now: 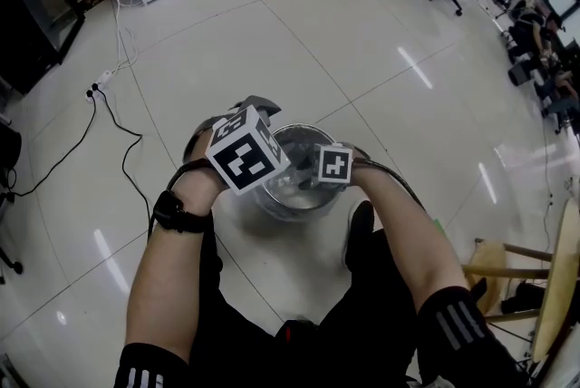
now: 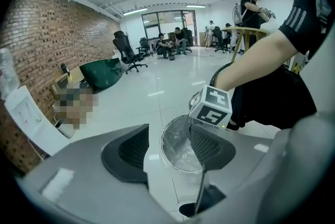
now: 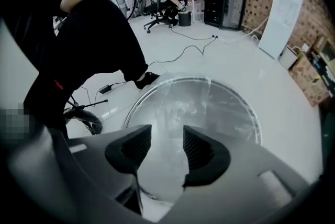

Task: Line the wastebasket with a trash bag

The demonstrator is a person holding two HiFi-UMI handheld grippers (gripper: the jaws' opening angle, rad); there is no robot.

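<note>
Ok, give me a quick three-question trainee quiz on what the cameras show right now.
1. True or false: the round silver-grey wastebasket already has a clear plastic bag inside it.
2. Pick one: the jaws of the right gripper are A) clamped on the rim, B) apart, over the basket's mouth, C) shut and empty.
3. Fill in: the jaws of the left gripper stand ____.
Key: 1 true; 2 B; 3 apart.

count | wastebasket (image 1: 292, 201): one; trash bag (image 3: 209, 108): one; grippers (image 2: 168, 147) (image 3: 165, 147): two; marker cubes (image 1: 246, 161) (image 1: 334, 165): two; wristwatch (image 1: 172, 212): one
</note>
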